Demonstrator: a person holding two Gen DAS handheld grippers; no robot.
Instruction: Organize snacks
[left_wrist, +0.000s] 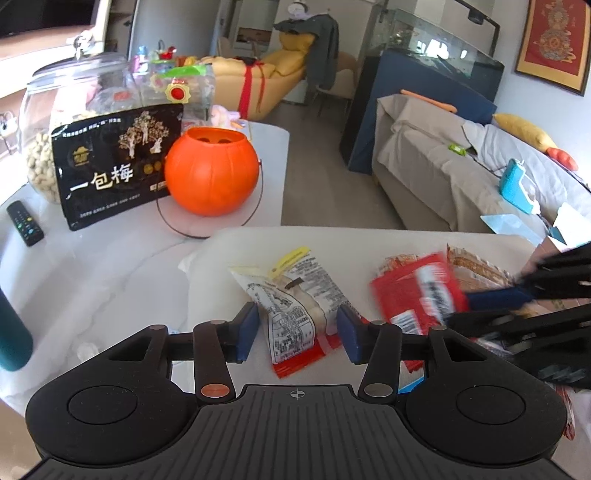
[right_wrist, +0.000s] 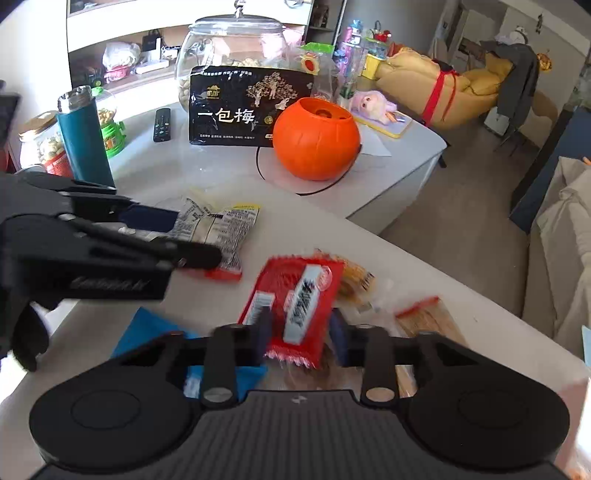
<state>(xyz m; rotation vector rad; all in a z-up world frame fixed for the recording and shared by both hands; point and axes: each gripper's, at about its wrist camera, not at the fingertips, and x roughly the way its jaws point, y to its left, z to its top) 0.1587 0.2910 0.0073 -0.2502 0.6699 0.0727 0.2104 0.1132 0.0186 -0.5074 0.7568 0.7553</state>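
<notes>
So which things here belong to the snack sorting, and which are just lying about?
Job: white snack packet, red snack packet, probably the orange pumpkin bucket.
Lying about: remote control, teal bottle, doll.

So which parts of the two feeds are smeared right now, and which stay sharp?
Left wrist view: the red foil snack packet and the right gripper are motion-blurred; the white printed snack packet and orange plastic pumpkin bucket are crisp. Right wrist view: the red packet is smeared; the bucket is sharp.
</notes>
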